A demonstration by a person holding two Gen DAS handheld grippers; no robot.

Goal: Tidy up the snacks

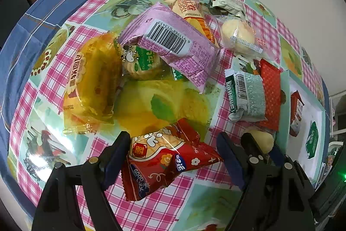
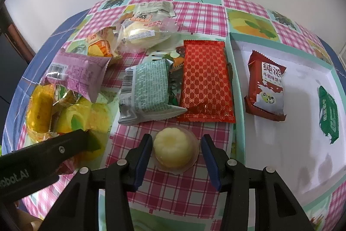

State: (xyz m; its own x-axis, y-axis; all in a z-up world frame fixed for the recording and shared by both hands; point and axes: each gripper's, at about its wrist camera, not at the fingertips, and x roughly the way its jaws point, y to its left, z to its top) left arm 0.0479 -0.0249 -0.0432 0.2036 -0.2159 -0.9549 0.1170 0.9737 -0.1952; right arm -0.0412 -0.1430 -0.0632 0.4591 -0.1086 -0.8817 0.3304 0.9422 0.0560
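My left gripper (image 1: 173, 140) points down at the table, shut on a red snack packet (image 1: 168, 157), one pad at its left edge and the other at its right corner. My right gripper (image 2: 177, 140) straddles a pale yellow jelly cup (image 2: 174, 151) that stands on the cloth. Its pads sit close beside the cup, and a sliver of gap shows on the right side. To the right lies a white tray with a teal rim (image 2: 236, 79). It holds a brown-red biscuit packet (image 2: 266, 88) and a green packet (image 2: 328, 109).
A red patterned packet (image 2: 205, 81) and a grey-green packet (image 2: 147, 90) lie just beyond the cup. Further left are a purple packet (image 1: 173, 42), a yellow bun pack (image 1: 90, 81), an orange packet (image 2: 101, 42) and a wrapped round pastry (image 2: 142, 34). The checked tablecloth (image 2: 179, 187) ends near a white wall.
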